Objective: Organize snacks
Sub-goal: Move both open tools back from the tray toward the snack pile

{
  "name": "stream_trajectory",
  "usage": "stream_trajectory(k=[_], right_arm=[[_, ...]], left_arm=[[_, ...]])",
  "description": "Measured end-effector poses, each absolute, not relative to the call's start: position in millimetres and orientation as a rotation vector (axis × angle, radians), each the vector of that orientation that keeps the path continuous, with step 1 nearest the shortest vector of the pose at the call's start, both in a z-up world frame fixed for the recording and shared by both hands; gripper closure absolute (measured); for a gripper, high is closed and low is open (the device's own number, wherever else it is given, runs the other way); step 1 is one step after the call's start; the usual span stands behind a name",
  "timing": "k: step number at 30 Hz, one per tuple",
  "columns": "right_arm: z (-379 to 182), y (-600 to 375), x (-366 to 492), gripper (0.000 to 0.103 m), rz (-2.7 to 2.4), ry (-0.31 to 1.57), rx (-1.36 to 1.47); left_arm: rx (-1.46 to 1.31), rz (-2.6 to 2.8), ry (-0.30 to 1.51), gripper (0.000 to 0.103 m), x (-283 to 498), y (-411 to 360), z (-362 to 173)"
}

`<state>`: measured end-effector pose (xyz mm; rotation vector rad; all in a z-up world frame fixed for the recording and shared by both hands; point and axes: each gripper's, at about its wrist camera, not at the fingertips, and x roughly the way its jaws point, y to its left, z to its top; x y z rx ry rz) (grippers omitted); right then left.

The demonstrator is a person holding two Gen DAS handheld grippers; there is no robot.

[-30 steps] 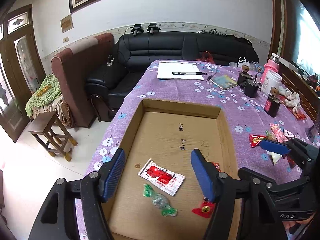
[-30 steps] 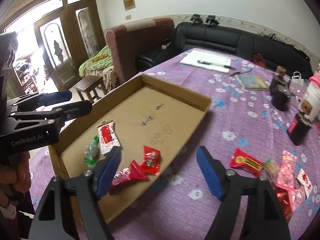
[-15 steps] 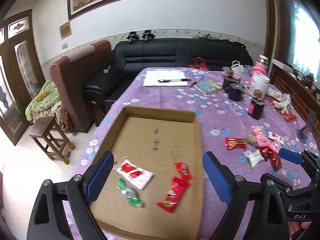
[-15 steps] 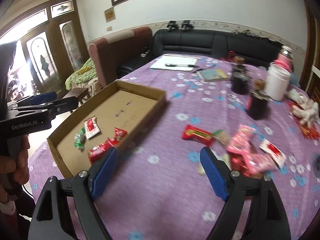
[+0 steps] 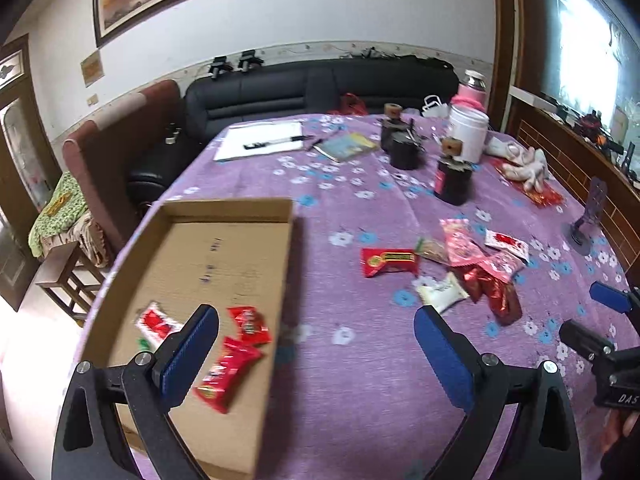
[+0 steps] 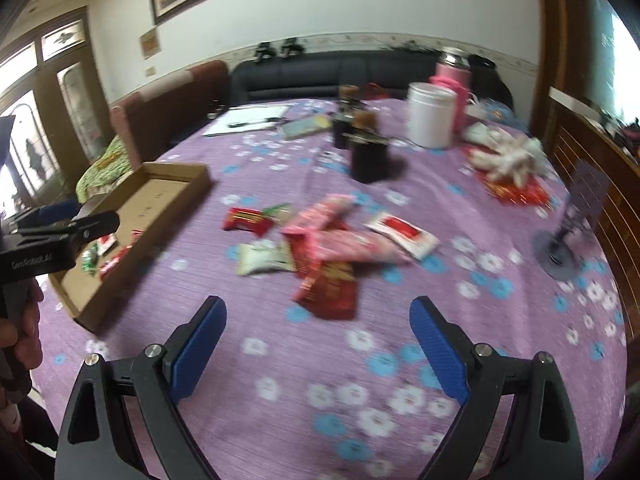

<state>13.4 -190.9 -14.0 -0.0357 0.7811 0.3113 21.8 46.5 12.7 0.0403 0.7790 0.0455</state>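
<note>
A shallow cardboard tray (image 5: 224, 216) (image 6: 188, 184) lies on the purple flowered tablecloth and holds several snack packets, among them two red ones (image 5: 228, 368). To its right lies a loose pile of snacks (image 5: 476, 268) (image 6: 332, 240): red, pink and white packets. My left gripper (image 5: 316, 340) hangs over the tray's right wall and the cloth, its jaws opening with nothing between them. My right gripper (image 6: 318, 326) hovers just short of the pile, nearest a dark red packet (image 6: 332, 288), its jaws opening and empty.
Beyond the pile stand dark jars (image 5: 454, 180), a white canister (image 5: 468, 136), a pink flask (image 6: 452, 80) and a purple phone stand (image 6: 576, 216). Papers with a pen (image 5: 260, 144) and a booklet lie at the far end. A black sofa sits behind.
Both grippers swung right, away from the tray toward the loose pile, and their jaws spread wider. Two red packets that were near the fingers now lie in the tray.
</note>
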Motion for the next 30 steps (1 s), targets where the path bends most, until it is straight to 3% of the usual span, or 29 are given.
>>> stream_trajectory(k=[15,30], right_arm=[[-35.4,-207.9,34.6,0.011,0.333,0.803,-0.048],[-42.3,-236.7,80.0,0.011,0.323,0.813,-0.045]], left_arm=[[0.213,-0.097,0.829,0.003,61.8,-21.4,-24.3],[0.214,-0.143,0.864,0.003,81.9,-31.9,-40.4]])
